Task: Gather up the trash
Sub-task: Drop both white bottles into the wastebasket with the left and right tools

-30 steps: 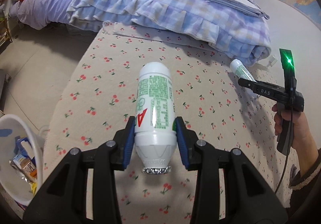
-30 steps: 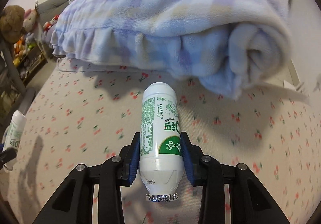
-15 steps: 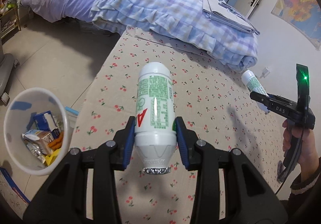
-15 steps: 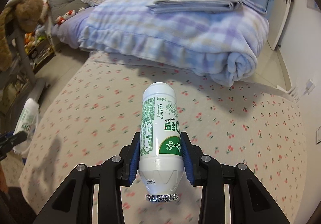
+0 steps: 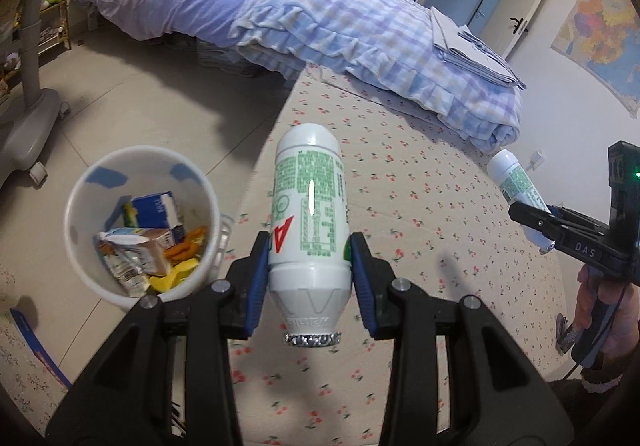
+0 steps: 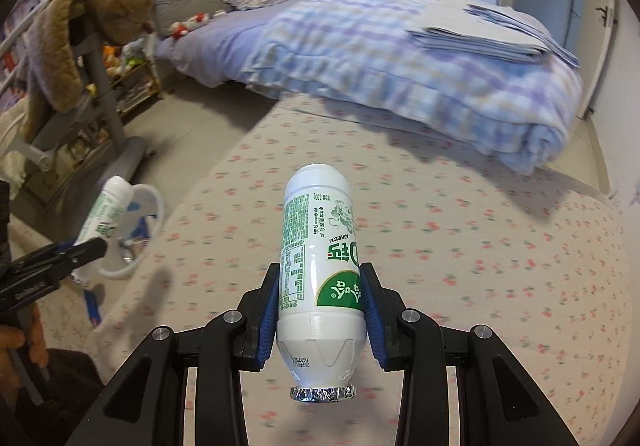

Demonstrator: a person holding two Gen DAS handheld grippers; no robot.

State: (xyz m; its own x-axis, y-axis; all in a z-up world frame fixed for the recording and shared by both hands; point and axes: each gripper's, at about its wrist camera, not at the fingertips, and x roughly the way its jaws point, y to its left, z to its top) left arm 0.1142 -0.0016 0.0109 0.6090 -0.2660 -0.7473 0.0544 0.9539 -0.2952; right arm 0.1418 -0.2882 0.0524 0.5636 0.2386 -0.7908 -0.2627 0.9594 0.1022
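Bottle (image 5: 307,214) clamped in left tool (image 5: 308,266), foil cap toward camera.

We see our left gripper (image 5: 310,274) clamping a white green-labelled bottle (image 5: 308,218) above the cherry-print mattress (image 5: 420,206), the trash-filled white bin (image 5: 80,182) at left, and our right gripper (image 5: 532,216) gripping another bottle (image 5: 514,178).

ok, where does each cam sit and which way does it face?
Left wrist: on the left gripper, looking along its fingers over its bottle to the bin on the floor; right hand shows.
Right wrist: on the right gripper, looking over its own bottle across the cherry-print mattress.
Shared: mattress, bin, both bottles.
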